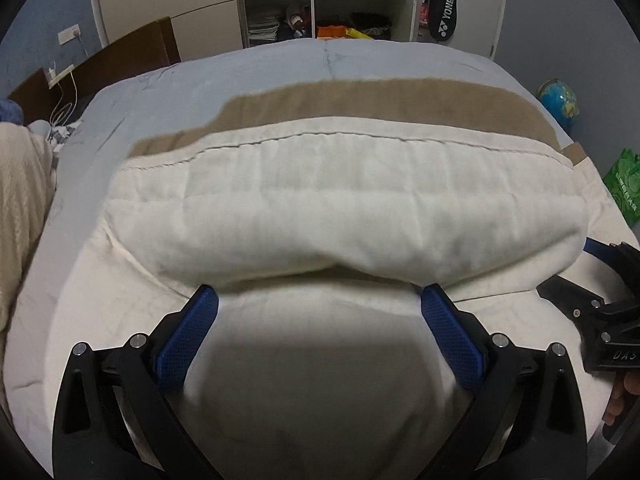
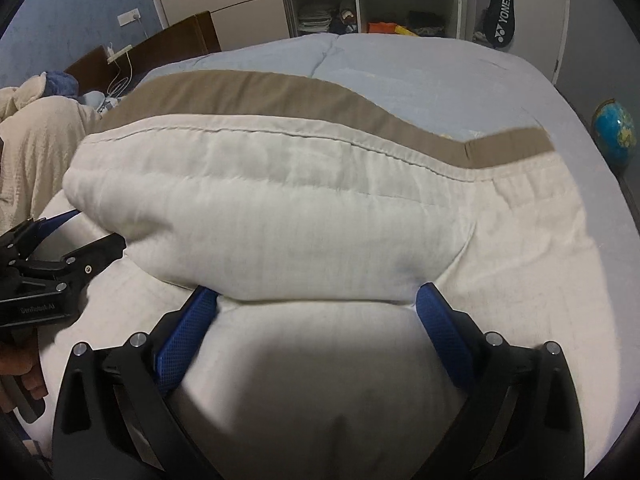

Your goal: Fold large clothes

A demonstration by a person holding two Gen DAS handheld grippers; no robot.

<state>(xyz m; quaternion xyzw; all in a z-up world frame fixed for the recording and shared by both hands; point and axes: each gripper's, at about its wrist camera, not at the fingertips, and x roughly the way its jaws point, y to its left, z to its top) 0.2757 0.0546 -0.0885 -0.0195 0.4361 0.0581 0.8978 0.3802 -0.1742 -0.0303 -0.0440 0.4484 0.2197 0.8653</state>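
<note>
Now each tool point(image 1: 318, 294) point(image 2: 316, 294) gapes wide, empty, at cream cloth point(image 1: 340, 208).

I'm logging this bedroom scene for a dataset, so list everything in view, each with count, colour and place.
Folded cloth: one, cream with a tan band, on the bed in front of both tools.
Bed cover: one, pale blue, under the cloth.
Blanket: one, beige, at the bed's left edge.
Headboard: one, dark brown, far left.
Globe: one, blue, on the floor at right.
Racket bag: one, black, hanging by the shelves.
Shelves: one unit, white, behind the bed.
Green bag: one, right of the bed.
Left tool: blue pads, open, cloth edge between them.
Right tool: blue pads, open, likewise.
</note>
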